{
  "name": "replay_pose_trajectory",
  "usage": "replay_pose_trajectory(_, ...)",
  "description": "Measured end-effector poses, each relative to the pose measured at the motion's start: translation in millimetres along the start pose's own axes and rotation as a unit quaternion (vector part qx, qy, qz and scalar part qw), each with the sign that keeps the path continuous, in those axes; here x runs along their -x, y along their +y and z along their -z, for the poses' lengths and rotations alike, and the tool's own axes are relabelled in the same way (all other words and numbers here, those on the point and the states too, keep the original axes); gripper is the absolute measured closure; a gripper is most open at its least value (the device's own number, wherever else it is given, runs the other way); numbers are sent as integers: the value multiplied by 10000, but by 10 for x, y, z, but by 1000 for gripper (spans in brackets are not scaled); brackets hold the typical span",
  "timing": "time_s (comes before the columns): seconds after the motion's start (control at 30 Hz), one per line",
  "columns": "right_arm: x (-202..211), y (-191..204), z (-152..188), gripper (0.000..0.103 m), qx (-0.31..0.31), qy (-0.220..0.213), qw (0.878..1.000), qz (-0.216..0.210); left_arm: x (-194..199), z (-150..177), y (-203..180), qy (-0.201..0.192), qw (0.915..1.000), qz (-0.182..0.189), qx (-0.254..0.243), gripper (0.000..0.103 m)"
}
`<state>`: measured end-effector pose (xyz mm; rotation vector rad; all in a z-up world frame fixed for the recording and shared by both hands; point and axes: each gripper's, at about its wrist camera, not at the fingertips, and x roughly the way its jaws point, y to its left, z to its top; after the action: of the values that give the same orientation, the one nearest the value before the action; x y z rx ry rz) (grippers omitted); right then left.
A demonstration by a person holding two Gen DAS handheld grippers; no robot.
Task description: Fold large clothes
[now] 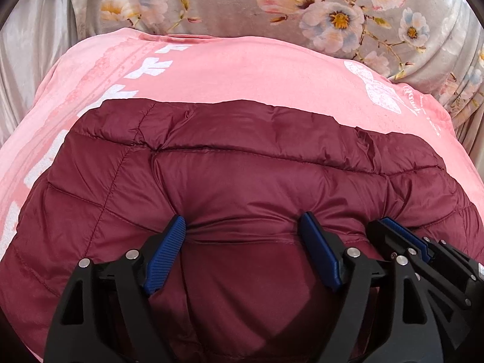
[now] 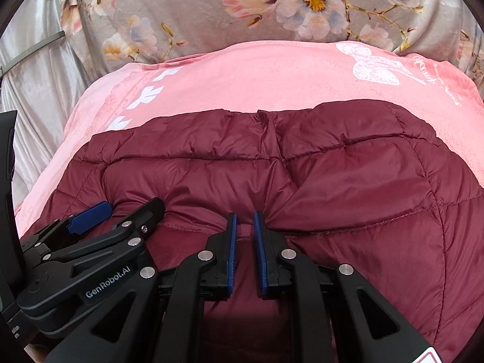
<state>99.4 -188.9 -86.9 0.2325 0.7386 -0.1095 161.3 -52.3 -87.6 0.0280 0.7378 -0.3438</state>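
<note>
Though both unclamped, left tool (image 1: 242, 219) wide, right tool (image 2: 245, 214) narrowly ajar over puffy quilted maroon jacket (image 1: 242, 166).

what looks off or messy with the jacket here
The maroon jacket lies folded on the pink sheet, but its near edge is bunched into puckers around the left gripper and right gripper, and its far edge is uneven. No tear or spill shows.

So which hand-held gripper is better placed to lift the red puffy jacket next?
Probably right: the right hand-held gripper already has a jacket fold between nearly closed fingers. The left hand-held gripper stands wide open.
</note>
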Motion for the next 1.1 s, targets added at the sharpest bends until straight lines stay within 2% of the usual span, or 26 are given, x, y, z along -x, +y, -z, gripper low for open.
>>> replay_pose_trajectory(0.47, -13, -24, 16, 89, -53, 8, 10000, -79, -31, 10, -18, 15, 10000, -5, -8, 23)
replay_pose_trajectory(0.83, -2, -94, 23, 89, -273, -6, 9991, -336, -27, 11, -14, 2, 9999, 125, 57, 18)
replay_pose_trajectory(0.93, 160, -96, 81, 87, -449, -59, 9988, -163, 180, 65, 173, -47, 9980, 492, 401, 18)
replay_pose_trajectory(1.0, 302, -28, 151, 86, -391, -64, 9988, -286, 468, 148, 419, -184, 9930, 804, 842, 18)
replay_pose_trajectory(1.1, 537, 197, 304, 86, -106, -74, 9986, -506, 749, 233, 752, -295, 9887, 816, 1225, 15)
